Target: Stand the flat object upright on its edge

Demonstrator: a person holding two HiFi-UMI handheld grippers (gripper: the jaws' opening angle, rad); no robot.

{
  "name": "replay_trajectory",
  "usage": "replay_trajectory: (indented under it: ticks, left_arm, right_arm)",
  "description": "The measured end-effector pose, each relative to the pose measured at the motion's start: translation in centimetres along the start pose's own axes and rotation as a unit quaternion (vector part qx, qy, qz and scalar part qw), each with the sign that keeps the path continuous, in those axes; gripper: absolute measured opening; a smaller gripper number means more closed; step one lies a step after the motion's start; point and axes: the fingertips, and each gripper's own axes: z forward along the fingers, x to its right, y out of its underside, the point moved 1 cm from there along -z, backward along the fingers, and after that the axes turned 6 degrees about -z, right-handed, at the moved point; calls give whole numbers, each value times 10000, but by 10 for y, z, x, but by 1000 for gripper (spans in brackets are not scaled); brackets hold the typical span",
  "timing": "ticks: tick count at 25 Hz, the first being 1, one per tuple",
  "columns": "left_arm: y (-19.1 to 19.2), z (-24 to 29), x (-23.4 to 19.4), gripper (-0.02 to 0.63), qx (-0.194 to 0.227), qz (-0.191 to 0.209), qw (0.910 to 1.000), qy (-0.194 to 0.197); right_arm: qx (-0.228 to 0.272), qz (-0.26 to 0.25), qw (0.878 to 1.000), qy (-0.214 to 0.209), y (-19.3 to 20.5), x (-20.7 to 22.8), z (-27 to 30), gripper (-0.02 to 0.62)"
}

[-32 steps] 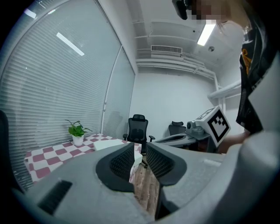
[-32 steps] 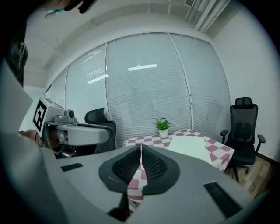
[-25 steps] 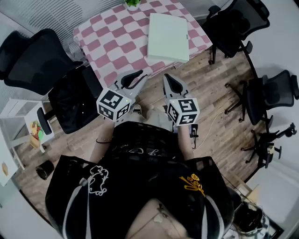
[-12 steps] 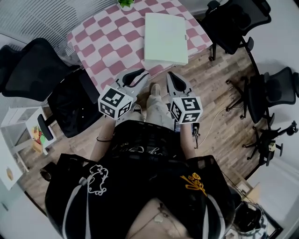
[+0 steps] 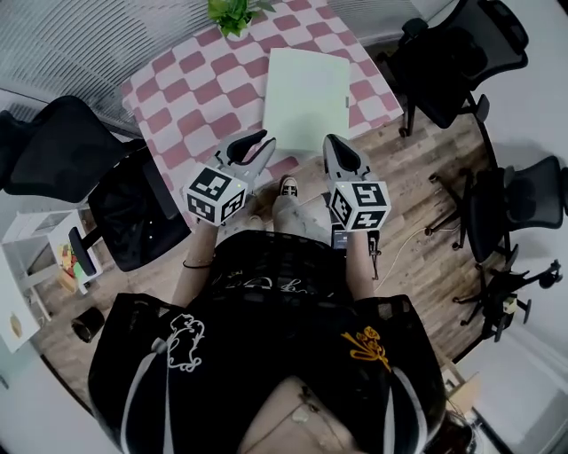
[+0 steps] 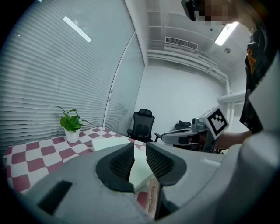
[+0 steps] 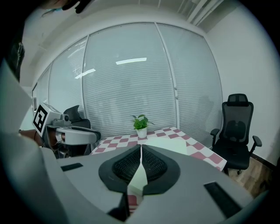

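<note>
Head view: the table (image 5: pixel 177 97) with the pink-and-white checked cloth now sits lower and closer in the frame than it did a second ago, and its near edge has closed to just beyond the tips of both tools. This indicates that the person is walking up to the work area; one shoe (image 5: pixel 288 185) shows on the wooden floor between the two tools. Black office chairs stand to the left (image 5: pixel 53 151) and to the right (image 5: pixel 453 53) of the table, clear of the approach path. The pale flat board (image 5: pixel 306 93), the item to be stood up, lies flat on the right part of the cloth, and its near edge reaches the near edge of the table. It is untouched and has not shifted on the cloth. The left gripper (image 5: pixel 259 142) is clenched on nothing; the board shows only beyond the narrow slit between its pads. The right gripper (image 5: pixel 334 144) is likewise clenched and empty, and points toward the near end of the board. A small potted plant (image 5: pixel 232 12) at the far edge has come more fully into view. Judgement: the task is still in the approach stage. No lift has begun, and the jaws must open before either tool can take an edge of the board.
</note>
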Motion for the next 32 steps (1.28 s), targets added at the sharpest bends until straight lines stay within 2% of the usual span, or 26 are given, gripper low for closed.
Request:
replay_trajectory:
  ticks: [7,14,16,19,20,21,23,26,28,30,32]
  left_arm:
    - [-2,53,-23,92,-324,-20,9993,-179]
    - [19,83,-55,94,-1066,140,9940,-202]
    - [22,89,-65,94,-1224,46,9923,-176]
    - [25,98,-80,99,-1235,-323,9917,-171]
    - [26,102,-86,117,-1245,-462,9910,-169]
    - [29,106,-92,150,-1282,-584,9899,-160]
    - [37,115,-104,220,-1434,-757,9867,-142]
    - [55,130,-124,264,-1775,-942,9795,-159]
    - [69,140,-134,318,-2000,-1101,9735,-118]
    - [81,150,-142,374,-2166,-1334,9671,-41]
    - [91,160,-150,398,-2212,-1690,9605,-19]
  right_arm:
    - [-52,217,9997,-48,-3,64,35,17]
    - [-115,612,9977,-274,16,117,58,18]
    - [-201,756,9963,-346,24,133,65,18]
    - [-429,1014,9924,-558,39,152,78,27]
    - [-505,1119,9902,-669,46,155,83,101]
    - [-571,1234,9876,-778,52,159,89,212]
    - [-692,1500,9819,-927,65,165,100,225]
    - [-918,2049,9682,-1107,85,172,119,231]
    - [-1125,2413,9564,-1202,102,174,132,249]
    - [-1344,2585,9487,-1225,117,175,142,259]
    - [-1545,2562,9462,-1231,128,176,149,267]
